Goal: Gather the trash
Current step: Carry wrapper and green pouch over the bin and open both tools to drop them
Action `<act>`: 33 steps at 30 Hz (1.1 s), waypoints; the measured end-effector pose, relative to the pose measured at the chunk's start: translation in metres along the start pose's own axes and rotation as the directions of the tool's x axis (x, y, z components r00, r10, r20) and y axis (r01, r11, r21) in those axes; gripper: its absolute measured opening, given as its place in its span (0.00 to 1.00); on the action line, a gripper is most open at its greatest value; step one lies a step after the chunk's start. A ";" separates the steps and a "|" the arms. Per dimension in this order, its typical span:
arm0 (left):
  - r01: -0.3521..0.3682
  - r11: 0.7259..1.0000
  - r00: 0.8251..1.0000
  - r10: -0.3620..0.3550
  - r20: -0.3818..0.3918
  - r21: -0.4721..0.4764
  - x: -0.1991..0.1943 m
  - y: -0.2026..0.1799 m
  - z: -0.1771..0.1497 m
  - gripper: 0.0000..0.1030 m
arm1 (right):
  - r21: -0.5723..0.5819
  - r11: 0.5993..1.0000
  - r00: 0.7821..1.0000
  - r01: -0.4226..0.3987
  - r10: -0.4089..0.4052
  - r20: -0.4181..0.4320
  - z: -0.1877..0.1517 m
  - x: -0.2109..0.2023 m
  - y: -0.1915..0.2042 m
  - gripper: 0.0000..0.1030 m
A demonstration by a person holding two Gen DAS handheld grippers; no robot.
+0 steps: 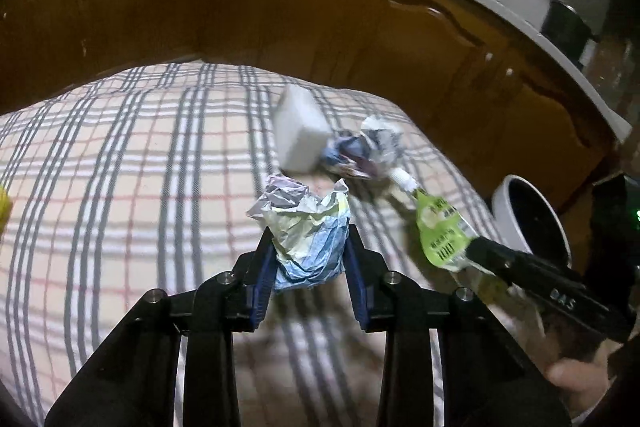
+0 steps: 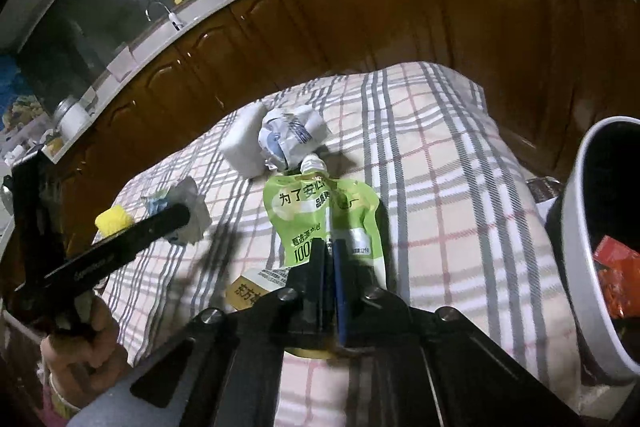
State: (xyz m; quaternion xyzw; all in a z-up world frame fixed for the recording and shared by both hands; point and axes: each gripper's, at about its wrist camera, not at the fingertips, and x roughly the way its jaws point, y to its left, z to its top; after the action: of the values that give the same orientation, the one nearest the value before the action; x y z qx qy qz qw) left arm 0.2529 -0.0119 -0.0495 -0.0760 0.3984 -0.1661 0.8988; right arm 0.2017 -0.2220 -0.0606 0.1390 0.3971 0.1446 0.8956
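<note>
Left gripper (image 1: pixel 310 247) clamping a crumpled wrapper (image 1: pixel 304 227), right gripper (image 2: pixel 329 255) pinching a green pouch (image 2: pixel 320 211) mid-table (image 2: pixel 440 187), one white block (image 2: pixel 244 147) and one paper wad (image 2: pixel 288 139) beyond, white bin (image 2: pixel 580 247) at the table's right edge

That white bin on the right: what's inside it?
In the white bin, the right wrist view shows a red wrapper against the dark inside. The bin's near wall hides the bottom, so whether anything else lies in there cannot be seen.
</note>
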 end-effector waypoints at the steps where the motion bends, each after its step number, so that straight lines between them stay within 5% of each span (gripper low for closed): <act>1: 0.017 1.000 1.000 -0.017 -0.001 0.005 -0.005 -0.006 -0.004 0.30 | -0.001 1.000 1.000 0.000 0.000 0.006 -0.002 -0.005 0.000 0.04; 33: 0.217 0.957 0.976 -0.210 -0.057 0.192 -0.012 -0.145 -0.017 0.30 | 0.139 0.983 0.972 0.123 -0.148 0.182 -0.033 -0.130 -0.084 0.04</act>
State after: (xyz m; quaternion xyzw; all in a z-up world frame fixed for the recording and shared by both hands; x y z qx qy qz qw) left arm 0.1979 -0.1429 -0.0134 -0.0261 0.3855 -0.3022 0.8714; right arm 0.1057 -0.3431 -0.0257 0.1815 0.3259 0.0433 0.9268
